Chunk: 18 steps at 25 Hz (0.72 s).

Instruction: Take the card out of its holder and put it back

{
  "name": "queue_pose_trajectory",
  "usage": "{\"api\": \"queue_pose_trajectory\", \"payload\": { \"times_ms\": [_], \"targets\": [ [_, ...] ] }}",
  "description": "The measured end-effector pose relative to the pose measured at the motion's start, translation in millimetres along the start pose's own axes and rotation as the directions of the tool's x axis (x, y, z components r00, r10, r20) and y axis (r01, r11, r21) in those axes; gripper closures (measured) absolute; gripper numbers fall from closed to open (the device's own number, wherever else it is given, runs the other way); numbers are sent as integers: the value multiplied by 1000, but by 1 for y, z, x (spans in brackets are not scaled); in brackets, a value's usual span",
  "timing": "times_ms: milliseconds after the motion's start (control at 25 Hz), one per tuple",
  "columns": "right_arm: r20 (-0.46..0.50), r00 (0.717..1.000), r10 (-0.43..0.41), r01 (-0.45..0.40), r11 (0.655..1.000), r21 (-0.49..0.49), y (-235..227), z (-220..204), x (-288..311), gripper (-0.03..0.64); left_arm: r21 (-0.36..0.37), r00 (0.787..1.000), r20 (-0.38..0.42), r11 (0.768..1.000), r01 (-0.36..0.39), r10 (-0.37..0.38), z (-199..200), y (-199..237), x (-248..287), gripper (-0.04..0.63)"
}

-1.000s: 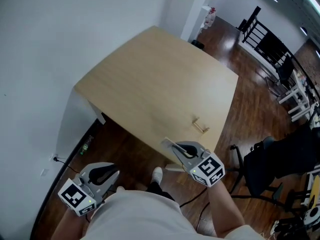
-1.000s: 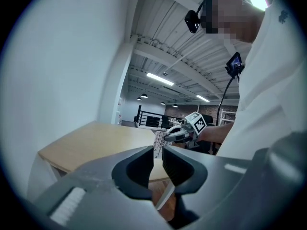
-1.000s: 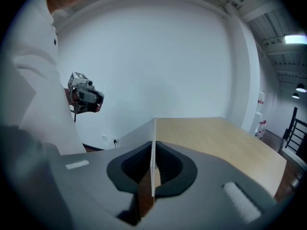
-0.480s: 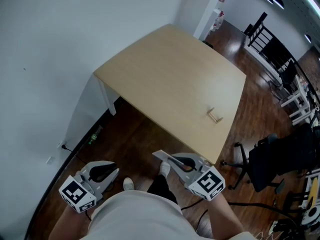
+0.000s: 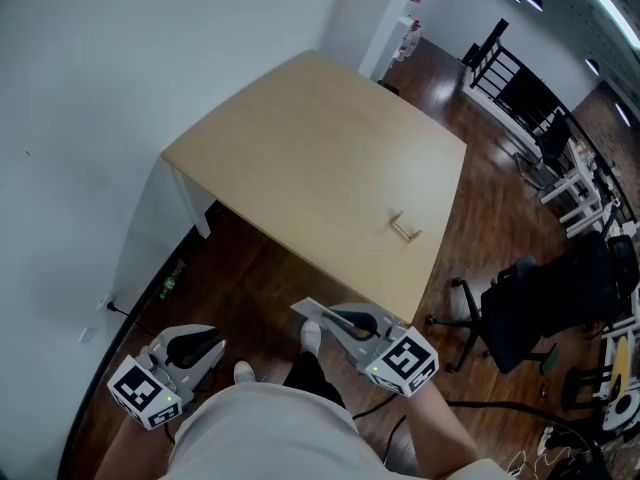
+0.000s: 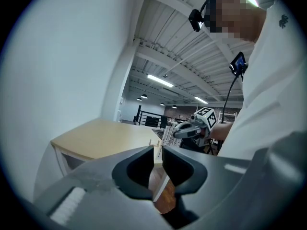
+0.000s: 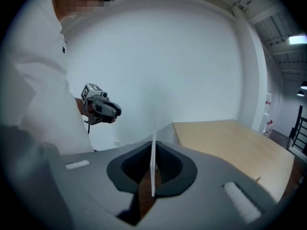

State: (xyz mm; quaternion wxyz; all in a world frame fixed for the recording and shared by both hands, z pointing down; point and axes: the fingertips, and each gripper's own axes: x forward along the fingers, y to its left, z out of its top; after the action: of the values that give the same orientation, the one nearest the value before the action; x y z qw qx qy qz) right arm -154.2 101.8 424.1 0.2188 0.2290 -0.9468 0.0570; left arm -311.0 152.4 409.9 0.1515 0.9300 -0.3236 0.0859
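Since the card [image 7: 153,150] is out of the holder [image 5: 404,227] and clamped edge-on between the closed jaws of the right gripper [image 5: 338,320], the step in hand looks to be the return. Much of the card sticks out beyond the jaw tips. It is held low in front of the person's waist, off the table [image 5: 300,158] and well apart from the holder. The holder, a small wooden piece, sits near the table's right edge and is empty as far as the head view shows. The left gripper [image 6: 158,153] hangs by the person's left side, its jaws a narrow gap apart with nothing between them.

To do this well, the person would likely need to step up to the table first, then line the card's free edge along the holder's groove before lowering it. With the grip at one end, the free end may wobble, so a slow, straight descent should keep it from catching. The holder looks light and could slide or tip, so the left gripper might steady it. The right jaws should part only once the card is seated.
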Motion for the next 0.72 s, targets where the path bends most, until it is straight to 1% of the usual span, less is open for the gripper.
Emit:
{"api": "queue_pose_trajectory", "payload": {
  "times_ms": [160, 280, 720],
  "targets": [
    [2, 999, -32, 32, 999, 15, -39, -9, -16, 595, 4, 1000, -3, 1000, 24, -24, 8, -1, 31, 534],
    [5, 998, -61, 61, 998, 22, -76, -17, -31, 595, 6, 999, -4, 999, 40, -40, 16, -4, 60, 534],
    [0, 984, -176, 176, 983, 48, -251, -46, -94, 595, 22, 997, -14, 997, 78, -78, 59, -2, 191, 534]
  ]
}}
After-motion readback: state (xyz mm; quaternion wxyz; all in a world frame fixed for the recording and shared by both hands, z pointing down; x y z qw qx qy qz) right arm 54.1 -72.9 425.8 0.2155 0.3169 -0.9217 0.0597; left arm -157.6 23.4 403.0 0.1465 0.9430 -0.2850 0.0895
